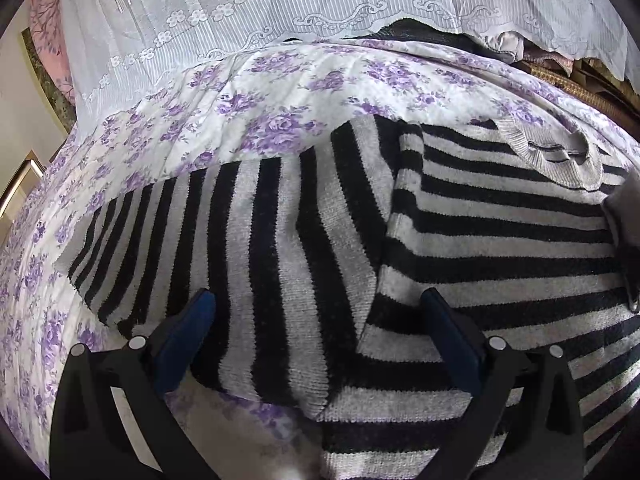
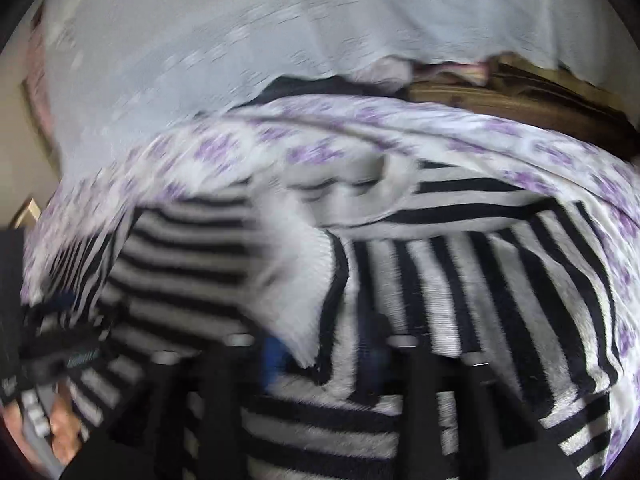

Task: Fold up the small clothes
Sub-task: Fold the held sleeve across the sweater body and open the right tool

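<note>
Plainly, the striped sweater (image 1: 400, 240) lies flat on the flowered bedsheet (image 1: 280, 92), collar toward two o'clock, one sleeve folded across toward nine. Left gripper (image 1: 316, 320) hangs spread wide over it, gripping nothing. Right gripper (image 2: 324, 356) is blurred, jaws apart around a sleeve cuff (image 2: 296, 280).

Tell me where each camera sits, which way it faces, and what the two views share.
Left wrist: on the left gripper, tilted down over the sweater on the floral sheet; its open blue-padded fingers show.
Right wrist: on the right gripper, tilted down at the sweater's folded sleeve; blurred, its fingers show, plus a hand at lower left.
Shared: sweater, sheet, lace cloth behind.
</note>
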`<state>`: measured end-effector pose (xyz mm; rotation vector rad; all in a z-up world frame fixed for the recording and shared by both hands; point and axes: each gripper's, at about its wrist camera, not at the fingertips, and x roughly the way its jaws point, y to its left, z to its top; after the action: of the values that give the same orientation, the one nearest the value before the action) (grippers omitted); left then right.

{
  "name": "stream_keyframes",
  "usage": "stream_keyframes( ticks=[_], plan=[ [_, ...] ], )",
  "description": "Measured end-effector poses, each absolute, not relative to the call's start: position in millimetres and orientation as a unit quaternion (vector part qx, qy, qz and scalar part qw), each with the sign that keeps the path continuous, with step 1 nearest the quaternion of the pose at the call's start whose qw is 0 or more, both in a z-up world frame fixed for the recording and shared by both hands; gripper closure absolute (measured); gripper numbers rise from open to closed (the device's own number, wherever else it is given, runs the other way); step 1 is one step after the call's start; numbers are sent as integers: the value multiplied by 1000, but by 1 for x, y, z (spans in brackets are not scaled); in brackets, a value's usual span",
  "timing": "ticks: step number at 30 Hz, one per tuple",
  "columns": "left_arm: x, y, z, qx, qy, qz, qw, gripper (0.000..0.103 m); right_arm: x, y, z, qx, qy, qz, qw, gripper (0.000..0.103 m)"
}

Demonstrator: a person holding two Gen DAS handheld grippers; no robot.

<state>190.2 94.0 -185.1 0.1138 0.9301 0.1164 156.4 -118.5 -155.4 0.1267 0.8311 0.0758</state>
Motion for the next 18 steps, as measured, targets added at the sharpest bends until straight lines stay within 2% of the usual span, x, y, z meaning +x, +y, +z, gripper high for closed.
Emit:
stream_keyframes(
  ticks=[4, 7, 9, 11, 14, 18],
  plan=[
    [190, 94, -185, 55, 448, 56, 891, 4, 133, -99, -136, 0, 356, 57, 933, 56],
    [190, 94, -185, 55, 448, 56, 891, 4, 123, -122, -118, 61, 309, 29, 949, 56],
    [191, 94, -185, 55, 448, 57, 890, 4, 124, -140, -120, 113, 305, 34, 945, 58],
    [191, 93, -186, 57, 448, 58, 890, 4, 133, -149, -132, 144, 333, 46, 931, 59],
    [191, 93, -186, 58, 448, 57, 890, 4, 159, -129, -172, 88, 440, 37, 893, 58],
    [183, 93, -174, 50, 442, 46, 895, 4, 150, -127, -160, 82, 422, 47, 902, 59]
  ],
)
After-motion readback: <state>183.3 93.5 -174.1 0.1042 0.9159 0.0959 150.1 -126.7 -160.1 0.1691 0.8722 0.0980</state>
